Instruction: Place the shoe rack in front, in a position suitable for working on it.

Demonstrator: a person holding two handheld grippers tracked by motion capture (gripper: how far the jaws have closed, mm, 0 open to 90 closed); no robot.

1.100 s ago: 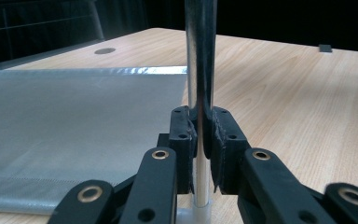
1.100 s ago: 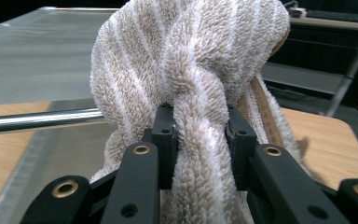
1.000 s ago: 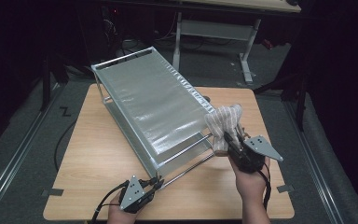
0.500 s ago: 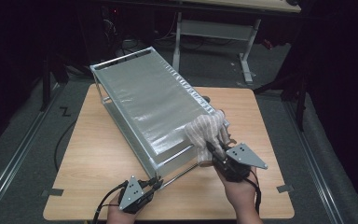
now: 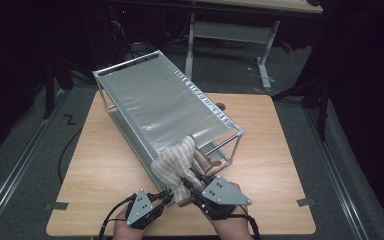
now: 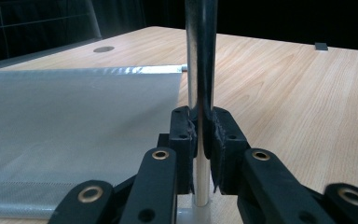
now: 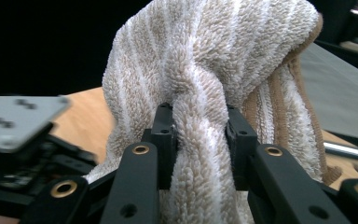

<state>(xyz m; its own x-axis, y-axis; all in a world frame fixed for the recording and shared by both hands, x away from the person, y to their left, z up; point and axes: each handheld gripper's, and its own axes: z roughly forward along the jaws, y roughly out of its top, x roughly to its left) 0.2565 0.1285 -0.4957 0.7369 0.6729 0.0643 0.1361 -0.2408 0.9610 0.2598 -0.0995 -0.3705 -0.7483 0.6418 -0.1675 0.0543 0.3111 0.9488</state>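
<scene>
A metal-framed rack [image 5: 165, 107] with a grey mesh top lies slantwise across the wooden table. My left gripper [image 5: 166, 197] is at the rack's near corner, shut on its chrome upright post [image 6: 199, 70]; the jaws clamp the post low down, just above its white foot. My right gripper [image 5: 189, 181] is shut on a bunched beige-and-white striped towel [image 5: 176, 162], which rests against the near end of the mesh top. In the right gripper view the towel [image 7: 205, 70] bulges up between and above the jaws. The two grippers sit close together near the table's front edge.
The wooden table [image 5: 280, 150] has bare room right of the rack and along the left side [image 5: 95, 155]. A round cable hole [image 5: 220, 106] lies behind the rack. A second desk frame [image 5: 230, 30] stands on the dark floor beyond.
My right gripper has carried the towel leftward along the rack's near end, from its right corner towards the left gripper. The left gripper has stayed clamped on the post.
</scene>
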